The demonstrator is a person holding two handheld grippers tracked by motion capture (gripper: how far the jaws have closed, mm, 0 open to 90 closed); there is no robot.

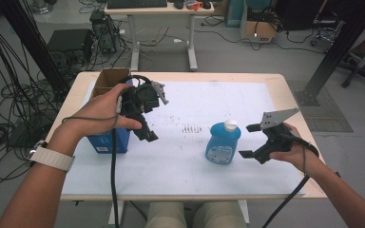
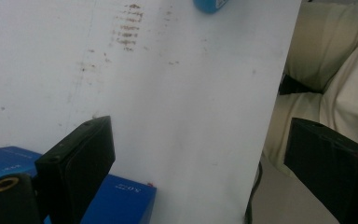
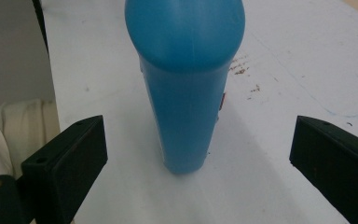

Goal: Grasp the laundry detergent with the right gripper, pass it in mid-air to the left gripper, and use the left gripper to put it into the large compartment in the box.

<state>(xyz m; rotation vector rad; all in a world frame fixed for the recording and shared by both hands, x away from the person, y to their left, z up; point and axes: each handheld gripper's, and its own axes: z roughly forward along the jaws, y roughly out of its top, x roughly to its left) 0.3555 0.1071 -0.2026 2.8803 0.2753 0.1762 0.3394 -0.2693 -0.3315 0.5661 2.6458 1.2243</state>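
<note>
The blue bottle (image 1: 223,143) stands upright on the white sheet (image 1: 190,156), near the table's right half, its long axis vertical and its white cap (image 1: 231,125) pointing up. The right gripper (image 1: 250,141) is held just beside it, jaws spread wide and empty, with the bottle framed between them in the right gripper view. A tip-over is likely if one jaw touches first or the grip is placed high. The left gripper (image 1: 148,130) is held above the blue box (image 1: 105,141), jaws spread, nothing held.
</note>
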